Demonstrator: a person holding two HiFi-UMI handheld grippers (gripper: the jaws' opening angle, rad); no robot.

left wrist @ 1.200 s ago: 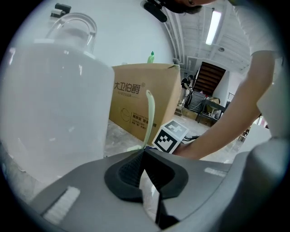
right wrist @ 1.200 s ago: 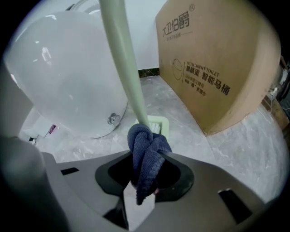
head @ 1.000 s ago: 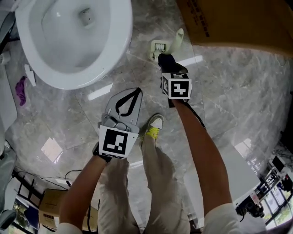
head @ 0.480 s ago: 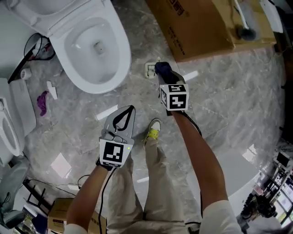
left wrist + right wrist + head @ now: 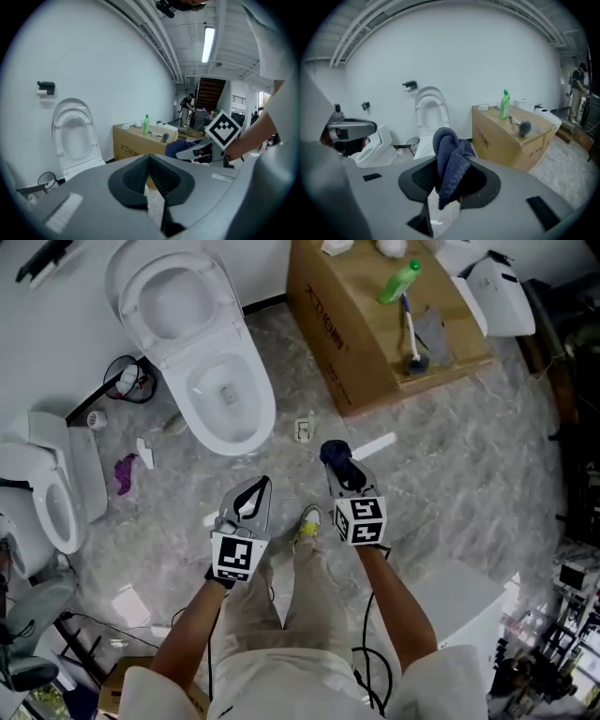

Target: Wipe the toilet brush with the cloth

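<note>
Side by side over the floor [image 5: 441,474], left gripper [image 5: 263,484] fingers meet empty; right gripper [image 5: 339,465] grasps cloth [image 5: 333,452].

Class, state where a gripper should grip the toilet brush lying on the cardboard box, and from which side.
Grip the toilet brush mid-handle, coming from above with jaws across it: the thin straight shaft lies flat on the cardboard box, bristle head at one end.

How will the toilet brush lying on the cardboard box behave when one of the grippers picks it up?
The slim pale-handled toilet brush with a dark bristle head lies flat on the brown cardboard box, so a nudge would probably roll it. The handle looks stiff and light. Gripped far from the head, it would likely tip head-down. The bristles should flex under the dark blue knitted cloth.
</note>
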